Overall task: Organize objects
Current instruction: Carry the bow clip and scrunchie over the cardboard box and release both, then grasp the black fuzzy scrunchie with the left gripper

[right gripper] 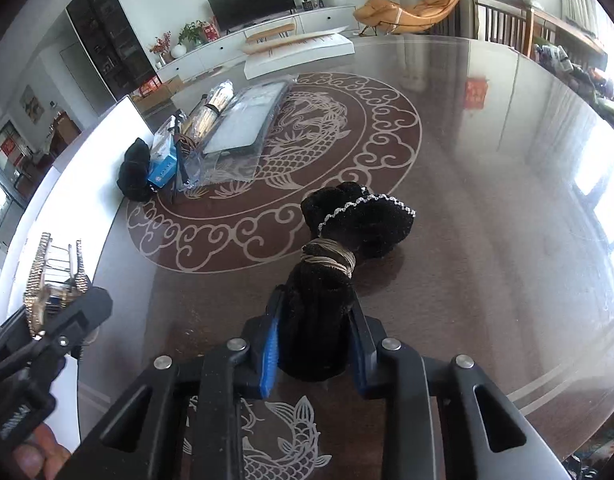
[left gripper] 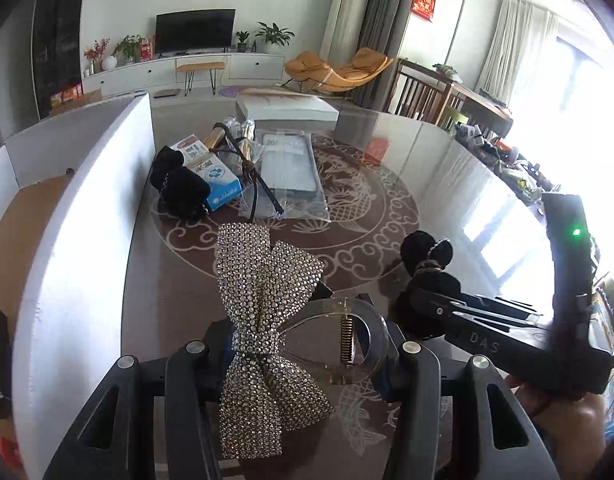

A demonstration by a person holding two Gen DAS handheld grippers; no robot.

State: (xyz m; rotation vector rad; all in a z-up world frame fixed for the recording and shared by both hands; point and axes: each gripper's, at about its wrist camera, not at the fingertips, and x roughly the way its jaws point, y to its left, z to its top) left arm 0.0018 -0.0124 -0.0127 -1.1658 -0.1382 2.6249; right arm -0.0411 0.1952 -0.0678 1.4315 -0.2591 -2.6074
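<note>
A glass table fills the left view; the left gripper is clamped on a sparkly bow clip near the white box. In the right view, the right gripper pinches a black scrunchie above the table. The pile remains, so sorting looks unfinished.

A round glass-topped table carries everything, with a brown dragon-and-cloud medallion showing under the glass. At its far left a cluster lies together: a black velvet bundle, a blue-and-white box, a bagged tray and a wooden roll. A white board stands along the left edge.
</note>
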